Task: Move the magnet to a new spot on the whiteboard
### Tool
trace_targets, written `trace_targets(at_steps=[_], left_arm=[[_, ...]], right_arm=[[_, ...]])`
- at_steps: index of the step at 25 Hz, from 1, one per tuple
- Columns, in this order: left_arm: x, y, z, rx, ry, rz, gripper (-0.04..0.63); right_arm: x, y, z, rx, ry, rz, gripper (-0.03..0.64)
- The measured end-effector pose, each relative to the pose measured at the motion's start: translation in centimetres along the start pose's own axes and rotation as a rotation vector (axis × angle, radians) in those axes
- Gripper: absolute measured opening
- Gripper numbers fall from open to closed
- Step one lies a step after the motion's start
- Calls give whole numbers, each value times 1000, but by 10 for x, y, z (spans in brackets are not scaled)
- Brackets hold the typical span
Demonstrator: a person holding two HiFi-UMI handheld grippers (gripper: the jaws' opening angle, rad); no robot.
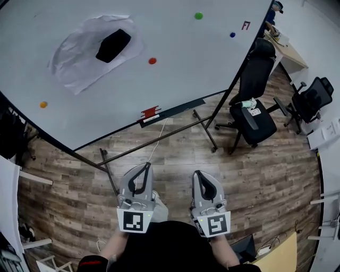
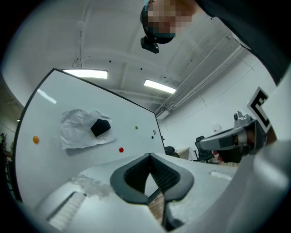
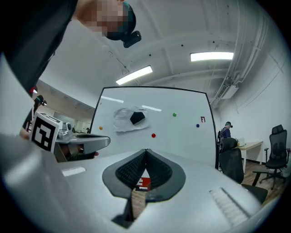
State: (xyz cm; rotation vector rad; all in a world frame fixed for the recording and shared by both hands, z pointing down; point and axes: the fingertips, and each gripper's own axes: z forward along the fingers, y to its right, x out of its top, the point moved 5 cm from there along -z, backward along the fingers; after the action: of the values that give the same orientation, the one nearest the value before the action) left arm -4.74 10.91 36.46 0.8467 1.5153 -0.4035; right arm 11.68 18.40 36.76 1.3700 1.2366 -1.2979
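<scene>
left hand-held gripper [image 1: 146,166] closed tip to tip, nothing between the jaws; right hand-held gripper [image 1: 197,173] likewise closed and empty. both side by side above the wooden floor [image 1: 255,180], pointing toward the whiteboard [image 1: 175,79], well apart from it. on the board: red magnet [image 1: 152,60] near the middle, green magnet [image 1: 198,16] and blue magnet [image 1: 232,35] toward the upper right, orange magnet [image 1: 43,104] near the left edge. crumpled paper [image 1: 79,58] with a black block [image 1: 113,45] on it. red eraser [image 1: 150,112] on the bottom ledge, office chairs [image 1: 255,106] off to the right.
</scene>
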Motion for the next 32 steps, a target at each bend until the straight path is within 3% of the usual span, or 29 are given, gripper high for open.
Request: trace_targets(at_steps=[13,24,32], left_arm=[[-14,-63,69,-41,66,7,2],[-31,-99,84,12,51,-26,2],[-34,-104,100,31,40,-6,2]], right_arm=[[1,11,88,-42,28,-59,2],[-2,7,129,-30,20,-88,2],[-4,19,157,22,41,-93,2]])
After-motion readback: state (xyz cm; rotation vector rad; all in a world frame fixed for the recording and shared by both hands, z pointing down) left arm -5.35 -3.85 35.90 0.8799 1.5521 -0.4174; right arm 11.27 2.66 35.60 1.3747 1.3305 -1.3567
